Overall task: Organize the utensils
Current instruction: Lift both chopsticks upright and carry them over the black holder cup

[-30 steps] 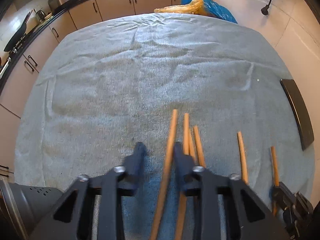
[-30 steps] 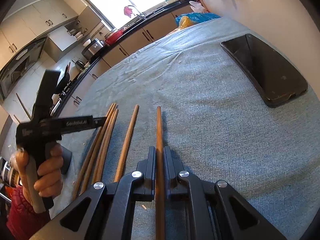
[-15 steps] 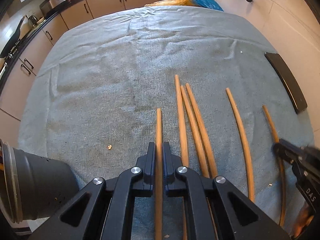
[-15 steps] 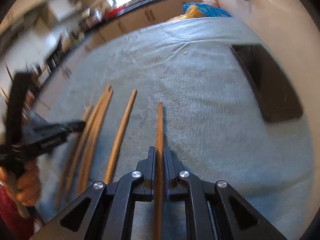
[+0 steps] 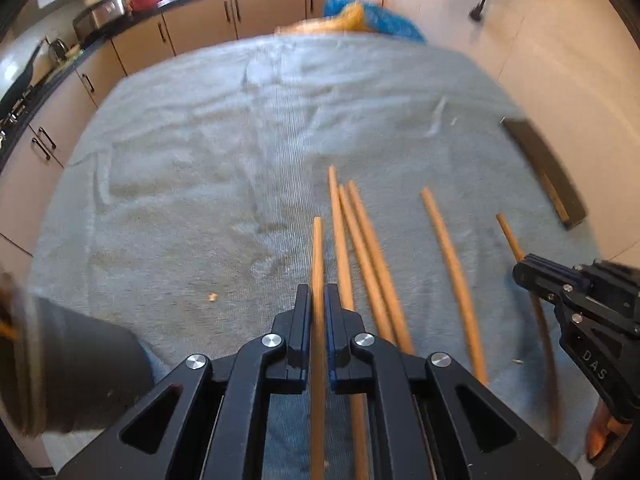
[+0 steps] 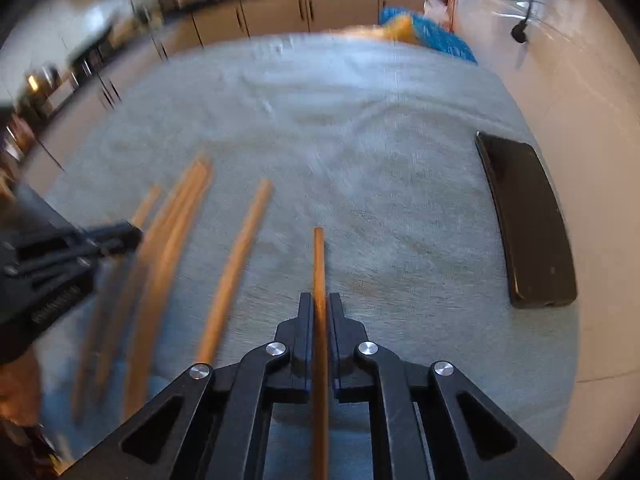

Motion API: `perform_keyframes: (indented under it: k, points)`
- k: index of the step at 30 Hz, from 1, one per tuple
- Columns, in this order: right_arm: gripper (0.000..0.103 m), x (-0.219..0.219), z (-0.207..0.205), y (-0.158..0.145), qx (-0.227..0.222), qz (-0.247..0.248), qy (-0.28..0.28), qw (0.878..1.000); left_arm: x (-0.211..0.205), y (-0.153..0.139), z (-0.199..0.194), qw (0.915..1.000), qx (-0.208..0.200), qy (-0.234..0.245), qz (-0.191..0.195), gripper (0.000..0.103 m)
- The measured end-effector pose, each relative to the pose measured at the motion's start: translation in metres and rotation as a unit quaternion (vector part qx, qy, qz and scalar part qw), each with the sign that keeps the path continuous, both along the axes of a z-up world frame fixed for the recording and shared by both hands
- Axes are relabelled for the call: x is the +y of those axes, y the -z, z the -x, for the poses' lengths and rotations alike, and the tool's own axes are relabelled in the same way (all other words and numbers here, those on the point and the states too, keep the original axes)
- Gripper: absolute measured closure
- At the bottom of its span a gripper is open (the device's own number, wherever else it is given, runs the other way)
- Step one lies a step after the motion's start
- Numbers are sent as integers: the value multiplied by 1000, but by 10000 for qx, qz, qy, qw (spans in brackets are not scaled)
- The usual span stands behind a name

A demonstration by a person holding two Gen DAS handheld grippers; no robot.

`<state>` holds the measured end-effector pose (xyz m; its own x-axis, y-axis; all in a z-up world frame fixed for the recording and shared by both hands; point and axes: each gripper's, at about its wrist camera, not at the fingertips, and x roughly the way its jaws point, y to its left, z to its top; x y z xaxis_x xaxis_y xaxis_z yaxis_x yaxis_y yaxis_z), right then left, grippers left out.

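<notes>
Left gripper (image 5: 317, 300), open a second ago, now clamped on chopstick (image 5: 317, 248). Right gripper (image 6: 319, 308) rolled; blue cloth (image 6: 360, 128) view swung round.

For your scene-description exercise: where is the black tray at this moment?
The black tray lies on the grey cloth at its right edge in both wrist views, right of the chopstick clamped by the right gripper.

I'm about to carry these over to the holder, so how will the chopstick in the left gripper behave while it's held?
The chopstick looks like a straight, thin wooden stick, so probably stiff and light. The left gripper pinches it on a short stretch, so it may pivot if bumped. If dropped, the towel would likely stop it rolling.
</notes>
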<state>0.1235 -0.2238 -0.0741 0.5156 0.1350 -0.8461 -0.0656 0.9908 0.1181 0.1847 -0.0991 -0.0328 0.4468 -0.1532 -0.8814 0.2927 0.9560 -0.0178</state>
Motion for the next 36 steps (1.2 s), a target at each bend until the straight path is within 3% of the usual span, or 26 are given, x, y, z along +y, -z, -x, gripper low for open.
perform_keyframes:
  k: [3,7,11,19,23,36]
  points:
    - [96,0,32,-34,-801,-210,146,9965,12,-27,19,9989,-375,-5,276,97]
    - [96,9,84,-79,-1994,-346,185,9791,34,-64,50,9937,-923,-69,640,97]
    - [96,19,125,-94,-2674,-512,238,9619,49,-92,82,9865,-1444,-5,766,97]
    - [96,44,164,-95,-3146,-329,315,9481,66,-106,123,9804,-1797,103,805,97]
    - [96,46,174,-95,-3154,-264,327,9480,77,-113,136,9773,-1932,66,863,97]
    - [96,43,184,-111,-3424,-451,330,9379,98,-129,145,9736,-2040,-162,1013,97]
